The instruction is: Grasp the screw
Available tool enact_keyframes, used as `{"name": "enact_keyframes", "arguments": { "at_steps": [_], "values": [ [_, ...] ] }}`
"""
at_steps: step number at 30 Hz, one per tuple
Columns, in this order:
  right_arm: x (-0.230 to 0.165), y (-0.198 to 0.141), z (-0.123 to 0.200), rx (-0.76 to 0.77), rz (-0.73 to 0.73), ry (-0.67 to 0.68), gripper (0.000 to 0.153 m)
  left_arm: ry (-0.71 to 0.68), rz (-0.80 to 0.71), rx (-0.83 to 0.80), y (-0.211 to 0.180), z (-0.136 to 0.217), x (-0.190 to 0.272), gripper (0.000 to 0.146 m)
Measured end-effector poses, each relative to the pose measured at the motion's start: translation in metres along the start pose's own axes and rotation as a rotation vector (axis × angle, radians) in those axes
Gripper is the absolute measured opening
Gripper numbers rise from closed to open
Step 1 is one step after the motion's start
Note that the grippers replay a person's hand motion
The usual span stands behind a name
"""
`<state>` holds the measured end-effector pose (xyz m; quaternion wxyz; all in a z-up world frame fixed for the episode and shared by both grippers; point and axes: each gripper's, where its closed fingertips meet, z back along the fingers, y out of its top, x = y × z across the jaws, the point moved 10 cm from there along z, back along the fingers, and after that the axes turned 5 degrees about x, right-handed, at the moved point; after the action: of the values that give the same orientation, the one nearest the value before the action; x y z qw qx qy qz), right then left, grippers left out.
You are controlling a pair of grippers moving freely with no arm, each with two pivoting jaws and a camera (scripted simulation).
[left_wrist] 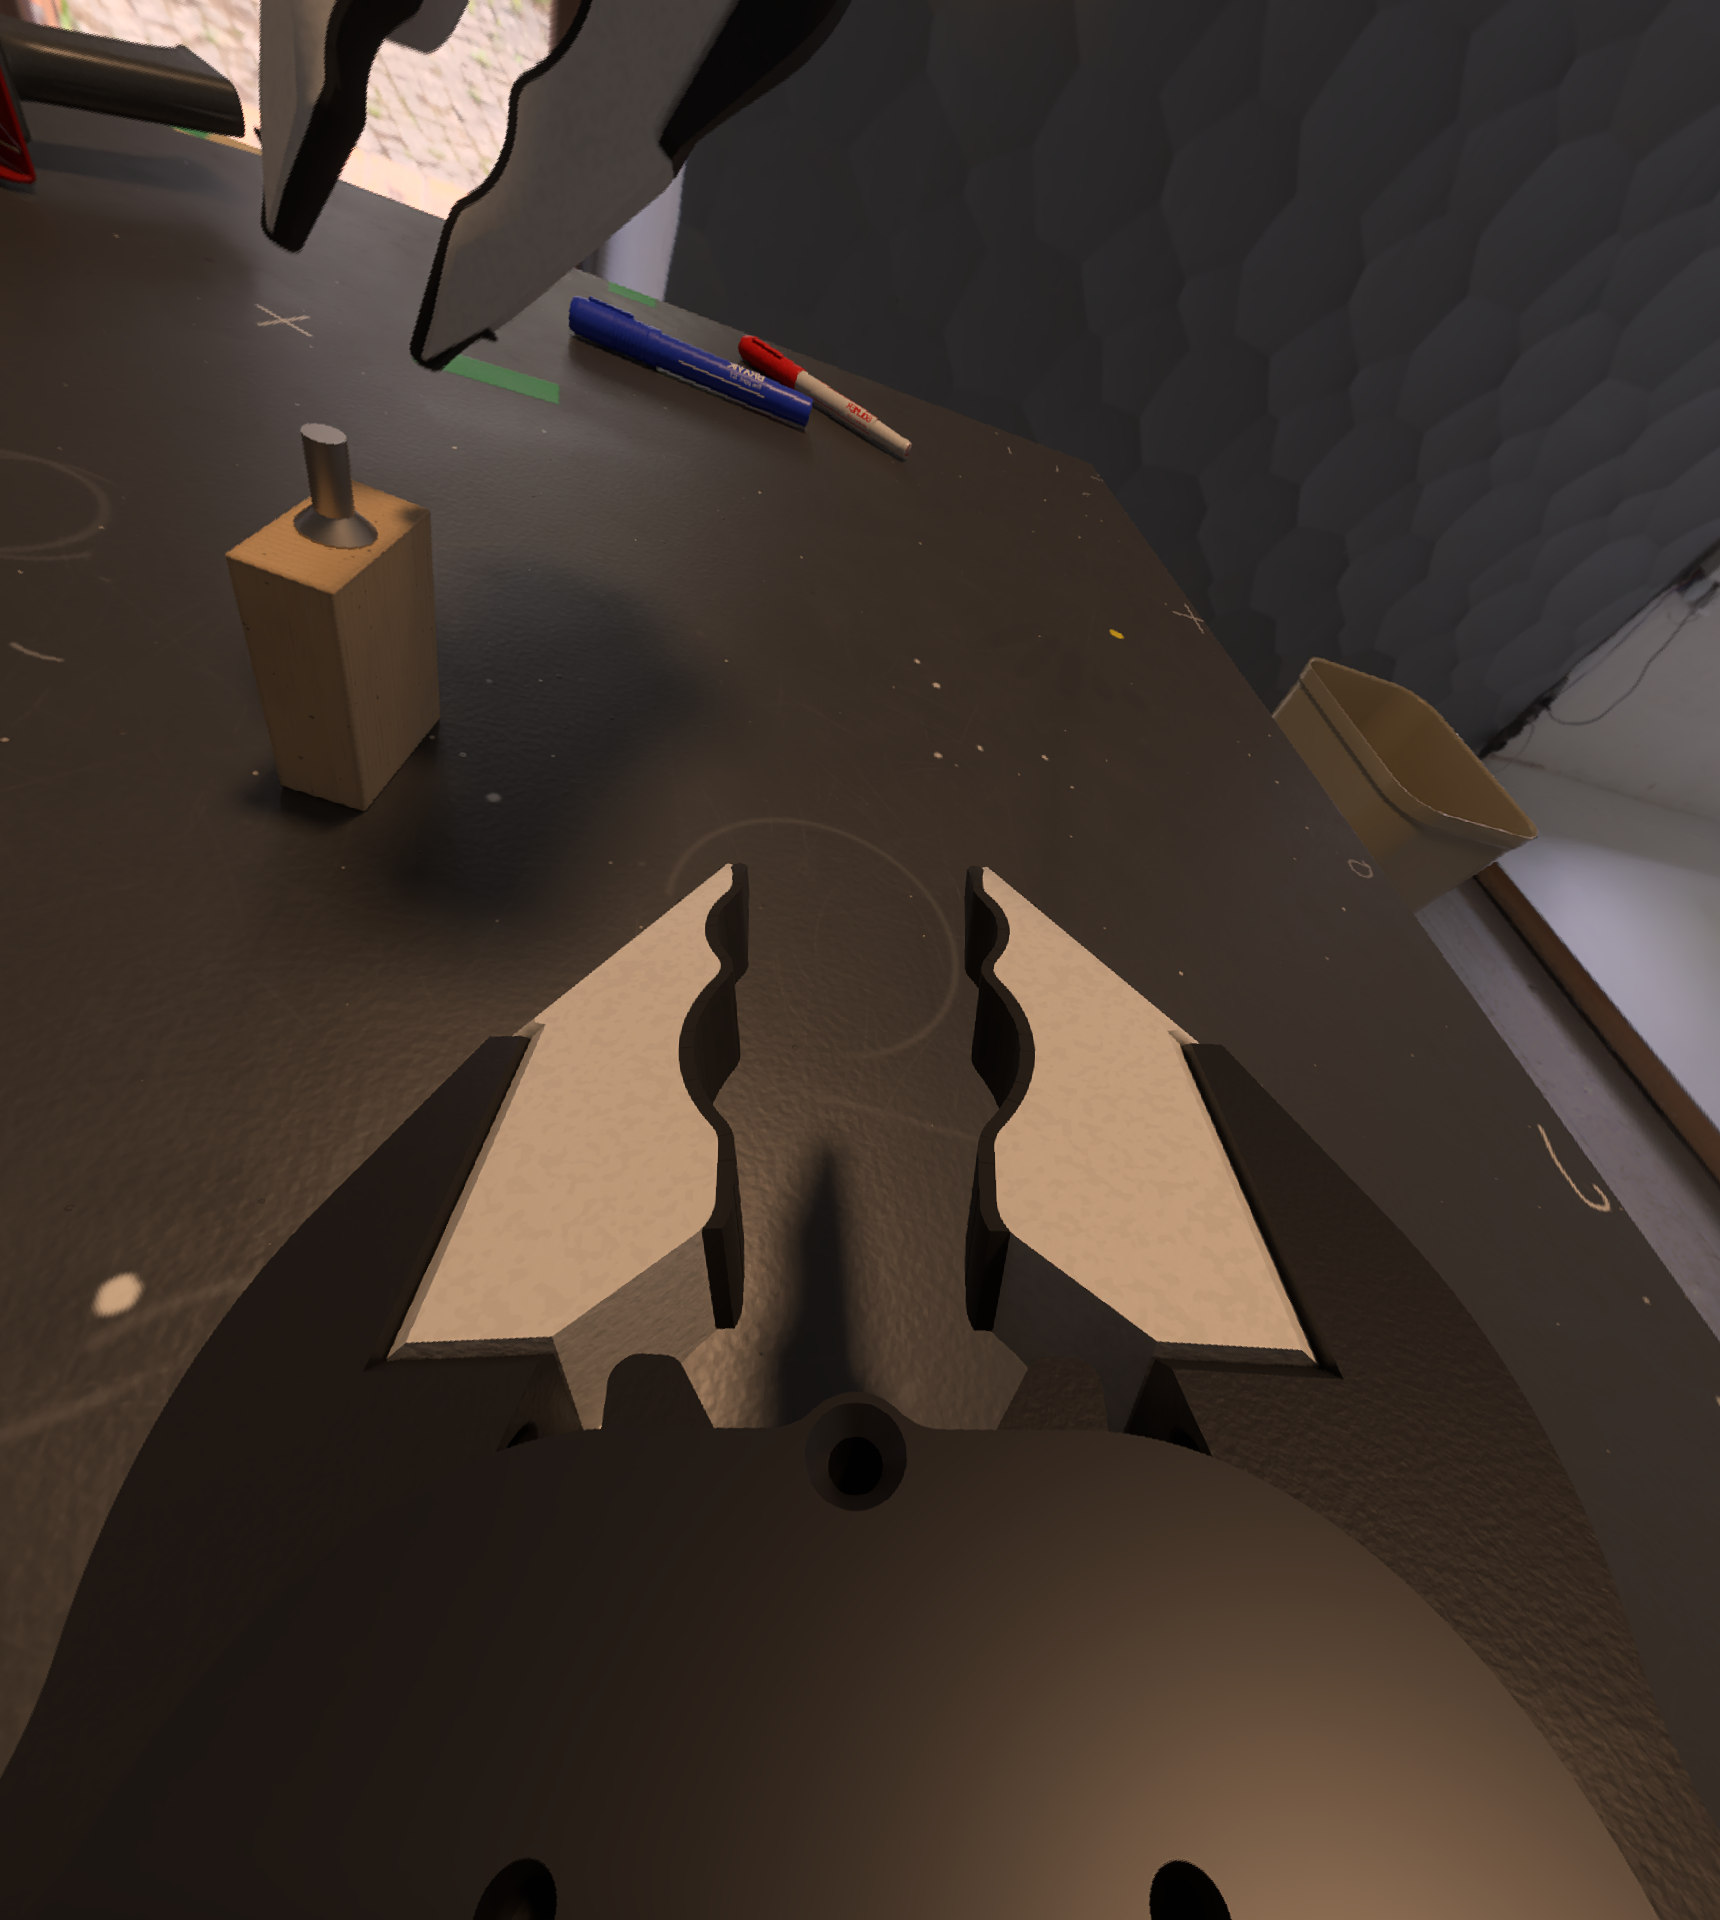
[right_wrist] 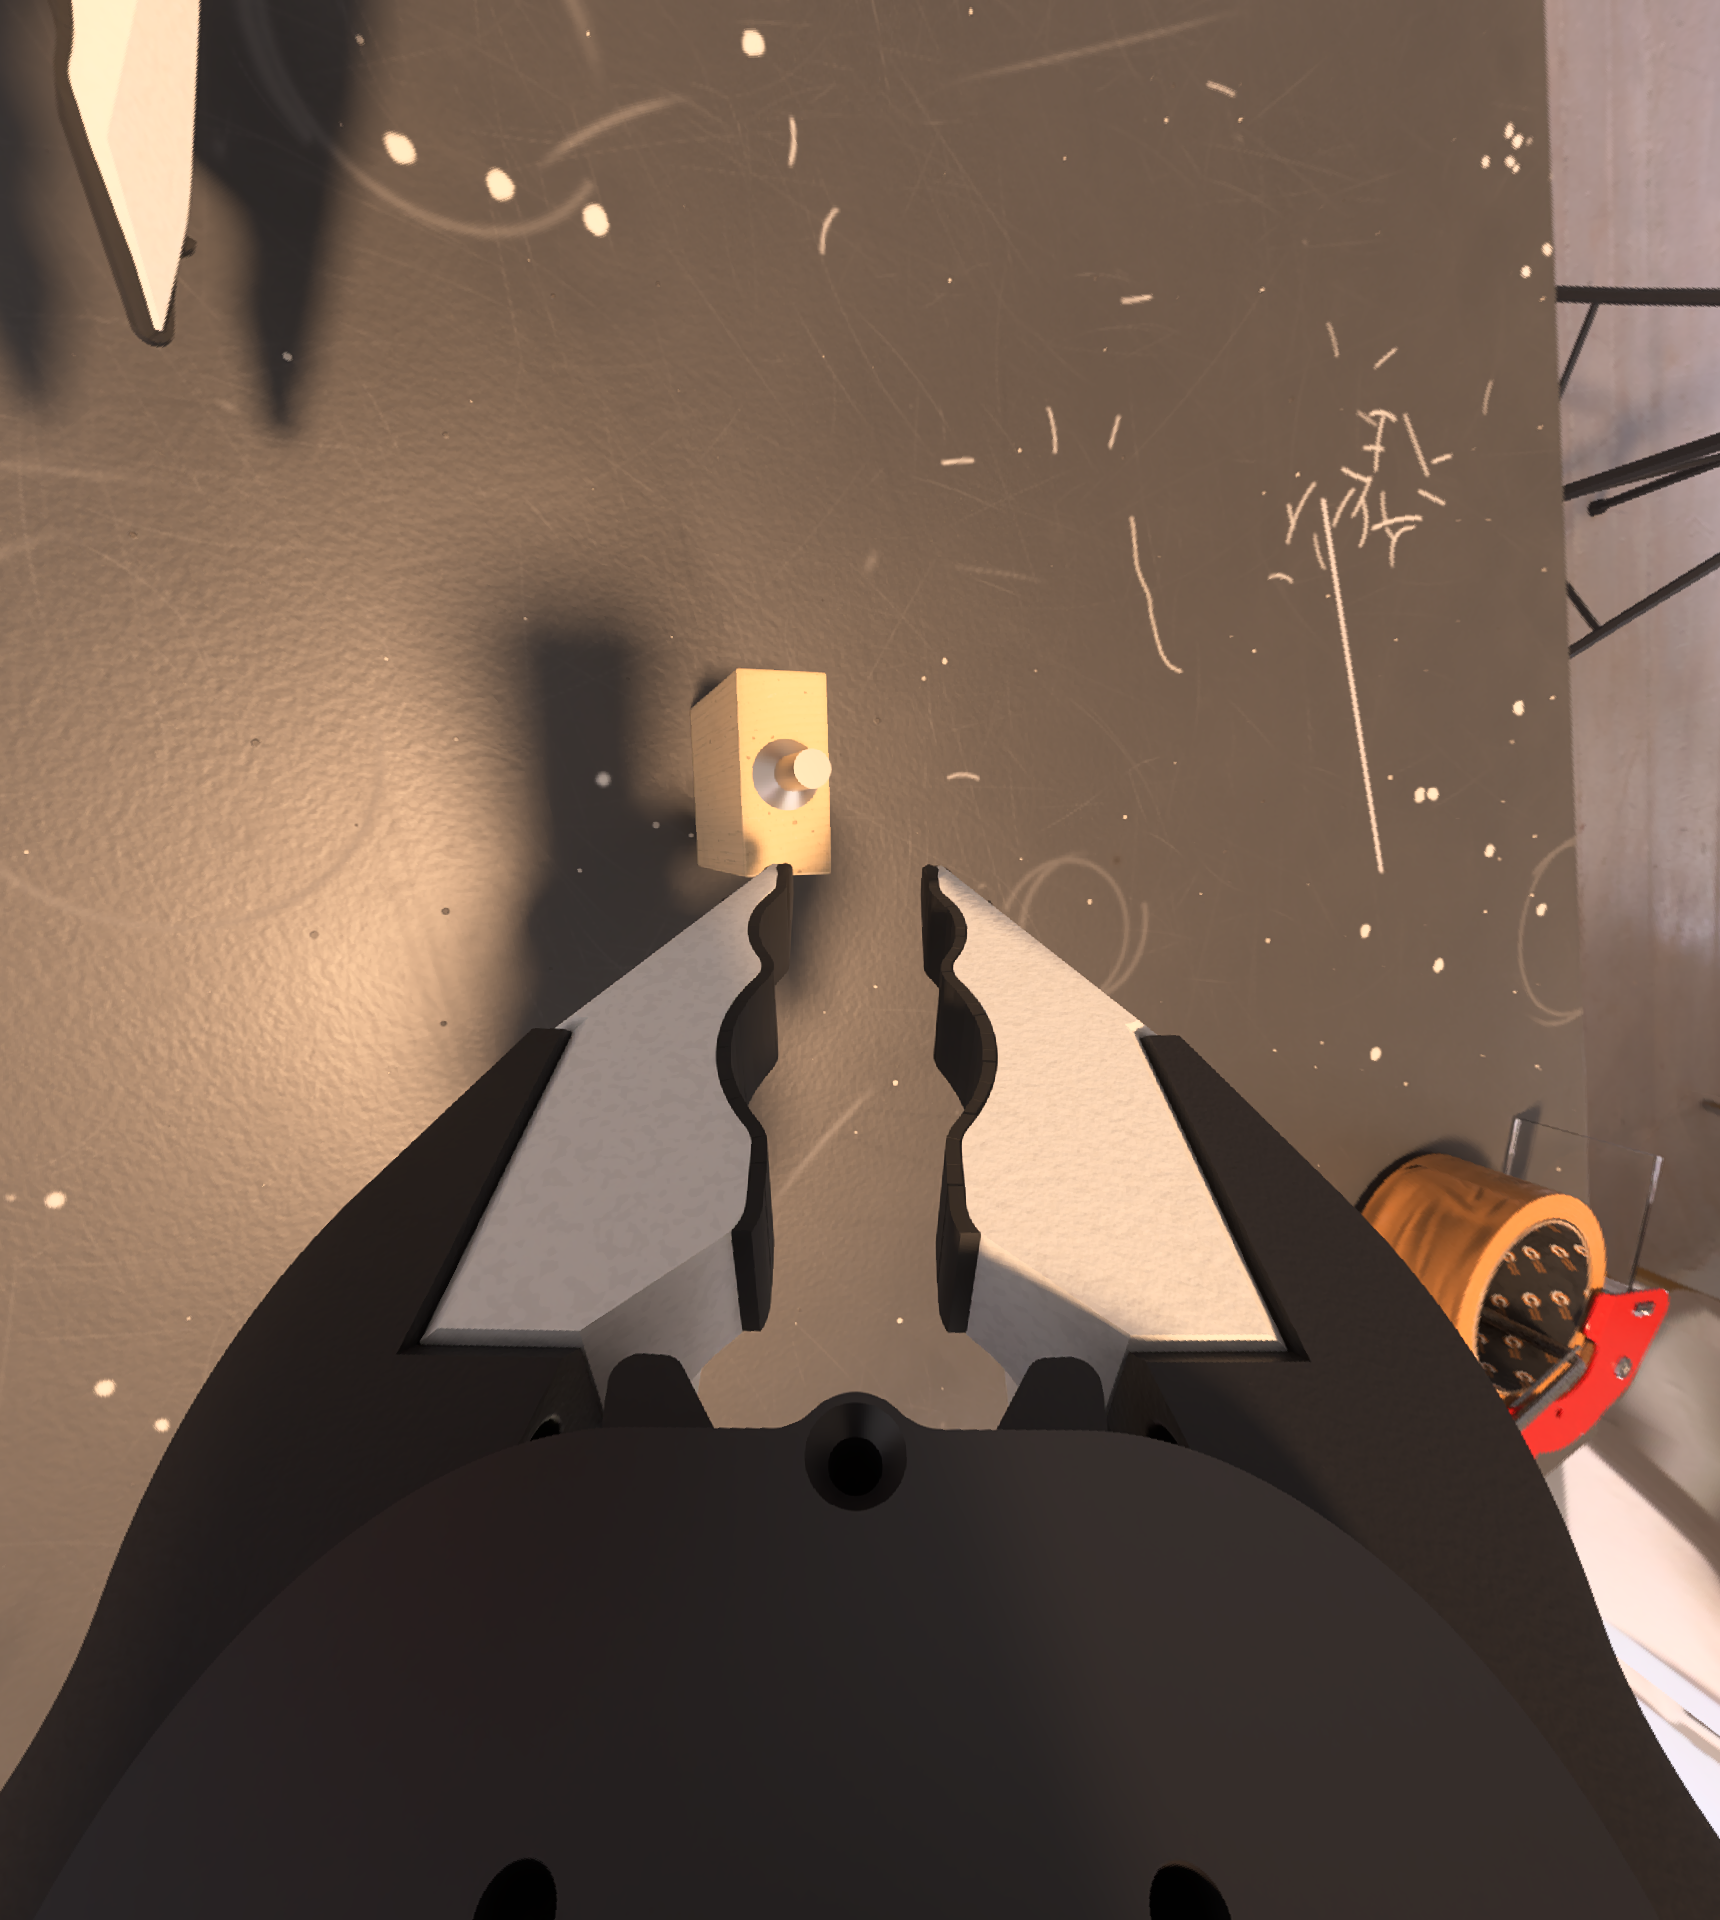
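A grey metal screw (left_wrist: 328, 488) stands upright, its head seated in the top of a light wooden block (left_wrist: 342, 655) on the dark table. My left gripper (left_wrist: 856, 878) is open and empty, low over the table to the right of the block. My right gripper (right_wrist: 856, 878) is open and empty, high above the block and looking down on it. The screw (right_wrist: 802, 774) and block (right_wrist: 757, 774) lie just beyond its left fingertip (right_wrist: 781, 883). The right gripper's fingers (left_wrist: 482, 239) hang in the top of the left wrist view, above the block.
A blue marker (left_wrist: 690, 362) and a red-capped pen (left_wrist: 825, 395) lie near the table's far edge. A tan bin (left_wrist: 1407, 769) hangs at the table's right edge. A roll of brown tape in a red dispenser (right_wrist: 1490, 1278) sits at the edge in the right wrist view.
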<state>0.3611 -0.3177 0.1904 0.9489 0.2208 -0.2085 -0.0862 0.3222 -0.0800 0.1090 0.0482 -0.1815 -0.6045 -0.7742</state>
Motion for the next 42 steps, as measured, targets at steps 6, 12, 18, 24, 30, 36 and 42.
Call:
{"name": "enact_keyframes", "arguments": {
  "at_steps": [6, 12, 18, 24, 30, 36, 42],
  "values": [
    [-0.003, 0.000, -0.011, 0.035, 0.011, -0.003, 0.018, -0.001, 0.004, -0.001, -0.001, 0.000, 0.000, 0.042],
    [-0.007, 0.003, -0.016, 0.021, 0.036, -0.018, 0.010, -0.002, 0.009, -0.001, -0.001, -0.001, -0.001, 0.041],
    [-0.008, 0.002, -0.019, 0.026, 0.027, -0.023, 0.004, -0.001, 0.010, 0.000, -0.001, -0.001, -0.001, 0.041],
    [-0.006, -0.001, -0.019, 0.025, -0.005, 0.001, 0.003, -0.002, 0.010, 0.002, -0.001, -0.001, -0.001, 0.041],
    [-0.003, 0.003, -0.028, -0.016, 0.007, 0.028, 0.024, -0.003, 0.011, 0.000, -0.001, -0.002, 0.000, 0.041],
    [-0.004, 0.007, -0.037, -0.054, 0.017, 0.053, 0.014, -0.005, 0.007, -0.002, -0.001, -0.002, 0.001, 0.041],
    [-0.005, 0.007, -0.036, -0.039, 0.016, 0.038, 0.008, -0.010, 0.007, -0.004, -0.001, -0.002, 0.001, 0.041]
  ]
}}
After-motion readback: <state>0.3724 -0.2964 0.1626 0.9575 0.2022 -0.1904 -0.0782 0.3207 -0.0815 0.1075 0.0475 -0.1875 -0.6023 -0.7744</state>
